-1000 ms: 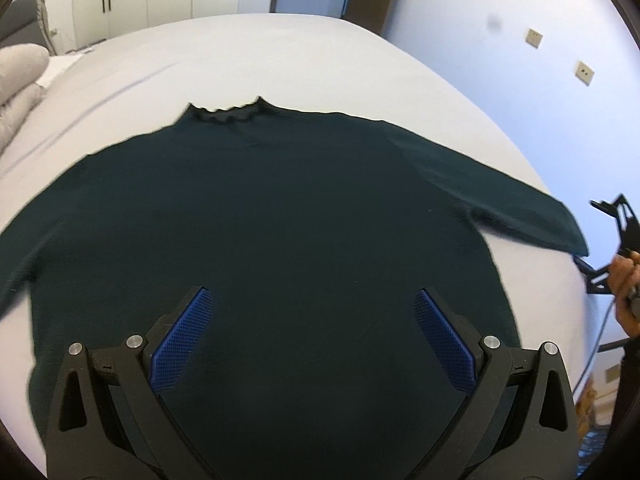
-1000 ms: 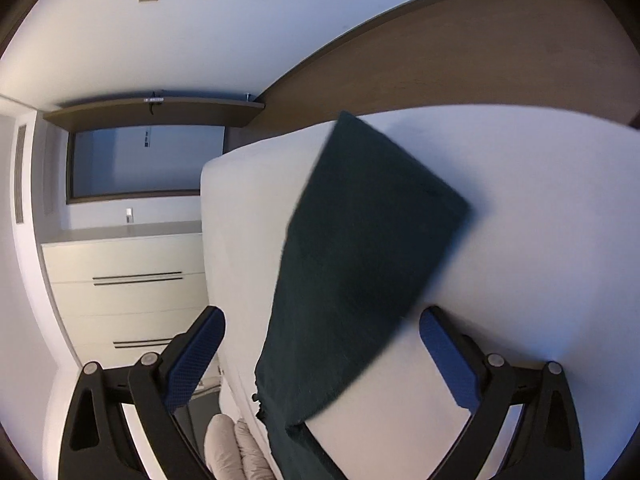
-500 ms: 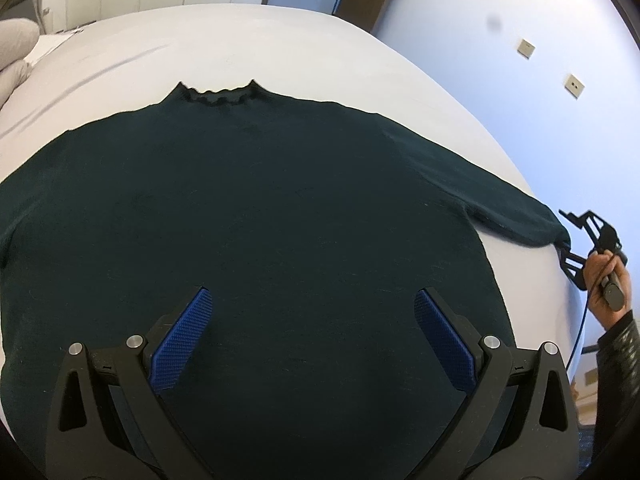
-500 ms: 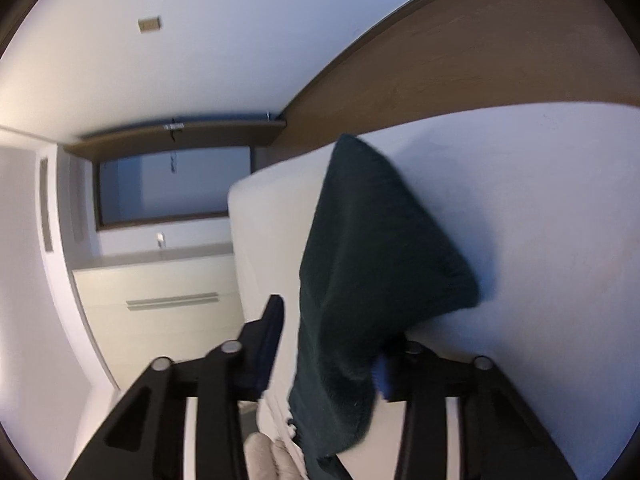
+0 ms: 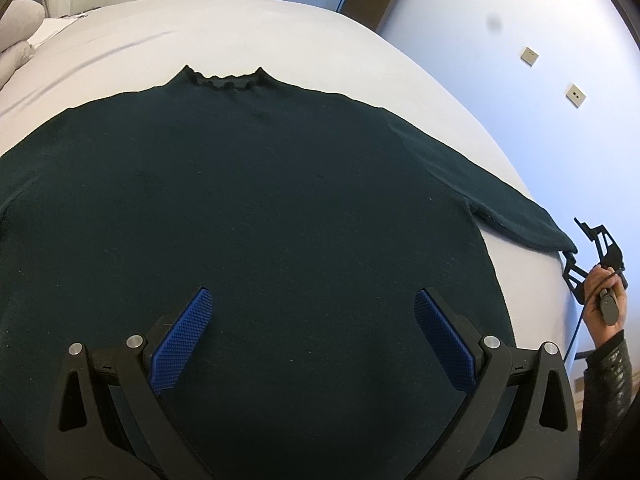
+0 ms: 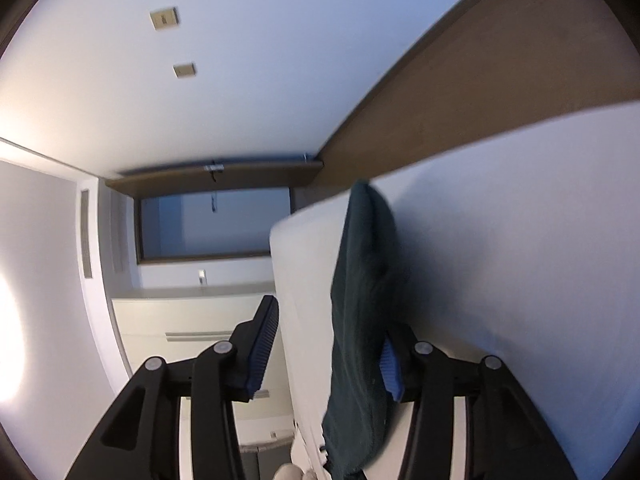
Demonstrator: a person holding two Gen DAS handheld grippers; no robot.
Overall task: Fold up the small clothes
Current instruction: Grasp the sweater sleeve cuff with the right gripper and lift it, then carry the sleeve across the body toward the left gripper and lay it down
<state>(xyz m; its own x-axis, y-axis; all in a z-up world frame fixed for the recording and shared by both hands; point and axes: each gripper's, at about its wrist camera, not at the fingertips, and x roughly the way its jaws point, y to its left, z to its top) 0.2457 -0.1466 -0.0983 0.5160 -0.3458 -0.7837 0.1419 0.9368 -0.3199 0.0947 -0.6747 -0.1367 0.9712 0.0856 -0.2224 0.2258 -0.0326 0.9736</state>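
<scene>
From the left wrist camera we see a dark green sweater (image 5: 256,208) laid flat on a white bed (image 5: 280,32), its collar at the far side and its hem nearest us, running out of view below. Our left gripper (image 5: 313,334) hangs over the lower body of the garment with its blue-padded fingers (image 5: 182,346) spread wide — nothing is pinched between them. The sweater's right sleeve (image 5: 508,208) stretches out to the right edge of the bed, where our right hand (image 5: 604,304) holds the right gripper (image 5: 592,256) at the cuff. A dark sleeve covers that wrist; grey pillows (image 5: 18,36) lie at the far left, and wardrobe doors and a wooden door stand beyond the bed. From the right wrist camera, rolled so that the bed (image 6: 520,280) fills the right side, we see the sleeve end (image 6: 360,320) lifted off the sheet and passing between the fingers of the right gripper (image 6: 332,356). The cloth lies against the right pad (image 6: 390,372), while the left pad (image 6: 264,344) stands clear of it — the jaws are opening, with the sleeve between them. Two wall plates (image 6: 164,18) sit on the pale wall above.
</scene>
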